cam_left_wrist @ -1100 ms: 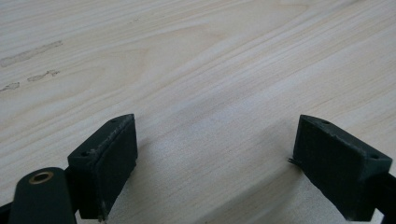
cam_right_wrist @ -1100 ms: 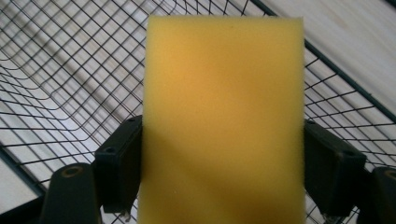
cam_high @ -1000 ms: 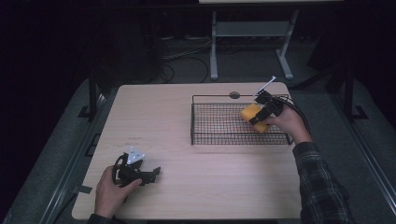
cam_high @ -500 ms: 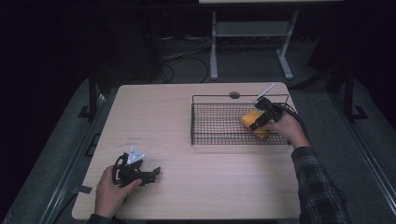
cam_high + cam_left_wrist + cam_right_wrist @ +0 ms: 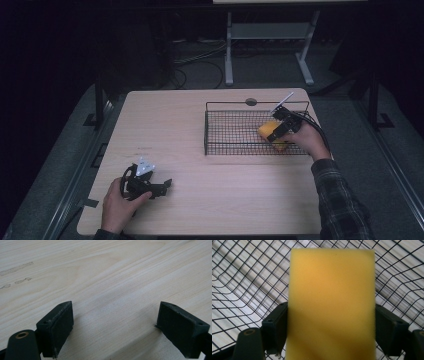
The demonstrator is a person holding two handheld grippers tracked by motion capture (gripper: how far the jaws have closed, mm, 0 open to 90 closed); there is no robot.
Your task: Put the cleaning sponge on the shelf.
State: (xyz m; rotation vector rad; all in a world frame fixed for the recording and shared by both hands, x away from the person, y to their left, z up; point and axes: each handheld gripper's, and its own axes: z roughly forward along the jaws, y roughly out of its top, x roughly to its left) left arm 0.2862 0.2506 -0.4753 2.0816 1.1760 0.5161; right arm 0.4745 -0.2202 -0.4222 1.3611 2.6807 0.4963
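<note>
**Holding a yellow sponge inside the wire basket**

Gripping across its width, the right gripper [image 5: 278, 131] has a yellow sponge [image 5: 331, 305] clamped between its two black jaws. The jaws stand fairly wide because the sponge is broad, and each pad presses flat on one side of it. In the high view, the sponge [image 5: 269, 131] sits within the right part of the black wire basket [image 5: 235, 148], near the person's right hand [image 5: 306, 140]. Behind the sponge, the right gripper view shows the basket's mesh floor and a curved wall [image 5: 242, 277]; whether the sponge touches the mesh cannot be told.

At the near left corner of the wooden table [image 5: 200, 115], well apart from the basket, the left gripper [image 5: 161, 186] rests low over the boards. Its jaws are spread wide with nothing between them but bare wood [image 5: 115, 290].
</note>
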